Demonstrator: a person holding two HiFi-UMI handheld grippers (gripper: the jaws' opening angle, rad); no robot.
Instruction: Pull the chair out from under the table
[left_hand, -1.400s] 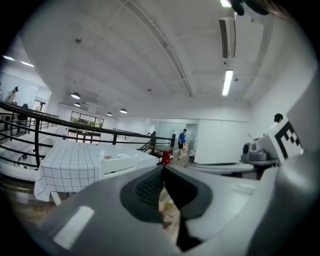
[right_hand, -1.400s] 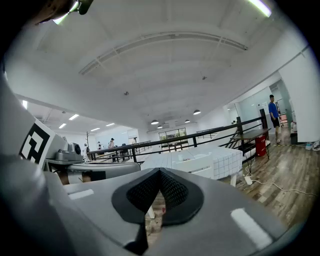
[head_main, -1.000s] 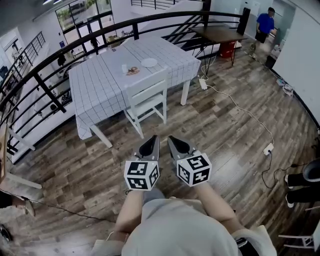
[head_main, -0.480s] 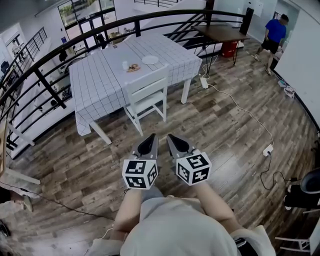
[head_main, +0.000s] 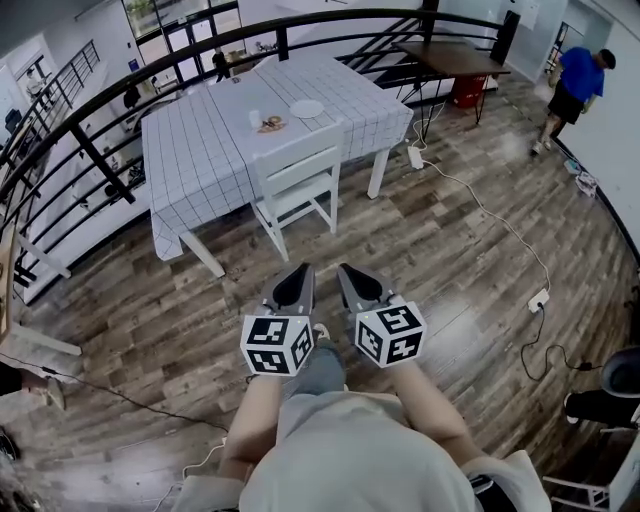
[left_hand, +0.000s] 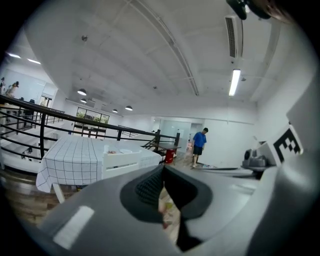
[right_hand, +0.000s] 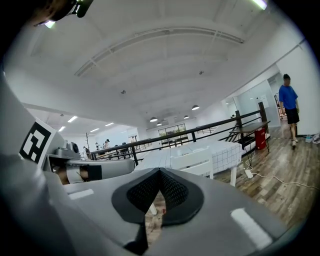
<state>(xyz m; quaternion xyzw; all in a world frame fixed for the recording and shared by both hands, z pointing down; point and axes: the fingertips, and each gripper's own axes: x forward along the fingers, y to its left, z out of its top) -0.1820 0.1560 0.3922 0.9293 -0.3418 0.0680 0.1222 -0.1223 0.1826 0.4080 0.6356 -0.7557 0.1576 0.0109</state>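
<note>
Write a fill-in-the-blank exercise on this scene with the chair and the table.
1. The chair standing at the table is ____ in colour.
2. The left gripper and the right gripper both have their jaws ____, with nothing between them.
3. The person at the far right wears a ____ shirt.
Missing words: white; shut; blue.

open floor (head_main: 335, 248) to chair (head_main: 297, 180), table (head_main: 195, 145) behind
</note>
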